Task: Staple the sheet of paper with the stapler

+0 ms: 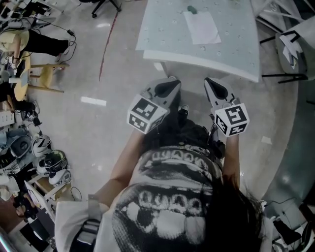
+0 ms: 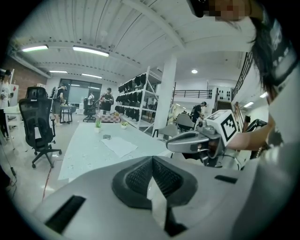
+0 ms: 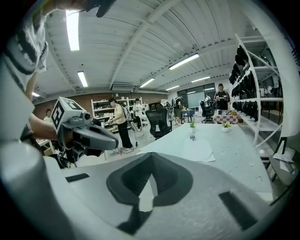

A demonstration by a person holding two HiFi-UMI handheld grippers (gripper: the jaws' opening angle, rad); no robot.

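Note:
A white sheet of paper [image 1: 202, 27] lies on the pale table [image 1: 162, 34], with a small dark stapler [image 1: 191, 9] just beyond its far edge. Both grippers hang short of the table's near edge, over the floor, pointing toward it. My left gripper [image 1: 173, 84] is shut with nothing in it, and so is my right gripper [image 1: 211, 83]. In the left gripper view the shut jaws [image 2: 152, 160] point at the paper [image 2: 119, 145] and stapler [image 2: 107, 137], far ahead. The right gripper view shows its shut jaws [image 3: 151, 158], the paper [image 3: 199, 150] and the stapler [image 3: 192, 137].
Two small potted plants [image 3: 192, 123] stand at the table's far end. A black office chair [image 2: 41, 123] sits left of the table, and shelving racks [image 2: 138, 101] stand beyond it. Several people stand in the background. Helmets and clutter [image 1: 47, 157] line the floor at left.

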